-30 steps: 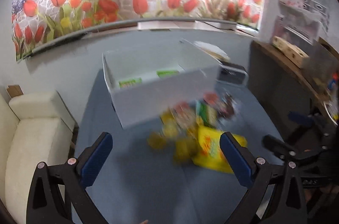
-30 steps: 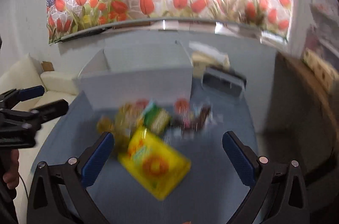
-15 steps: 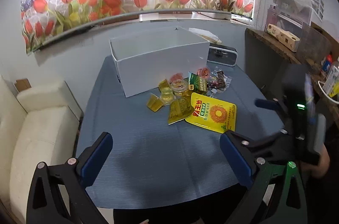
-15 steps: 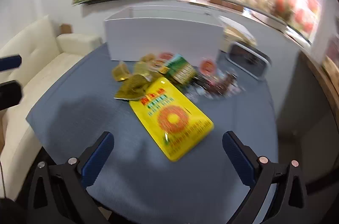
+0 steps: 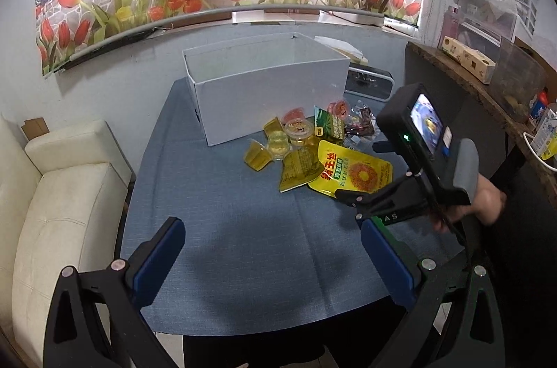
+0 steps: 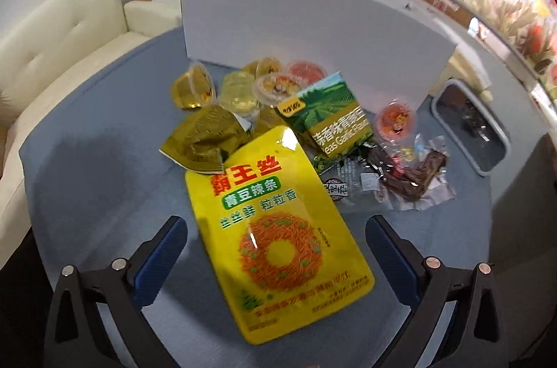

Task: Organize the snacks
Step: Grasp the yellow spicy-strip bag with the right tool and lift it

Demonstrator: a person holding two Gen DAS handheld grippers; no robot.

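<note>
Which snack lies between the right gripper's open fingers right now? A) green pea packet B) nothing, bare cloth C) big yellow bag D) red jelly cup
C: in the right wrist view the big yellow bag lies flat on the blue cloth with its near end between the spread fingers of the right gripper, not yet pinched.

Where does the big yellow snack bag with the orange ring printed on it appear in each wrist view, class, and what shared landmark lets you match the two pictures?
Left wrist view: the yellow snack bag lies right of centre on the blue table, under the right gripper.
Right wrist view: it fills the lower centre, between the open fingers.
Shared landmark: the white box behind the snack pile.
</note>
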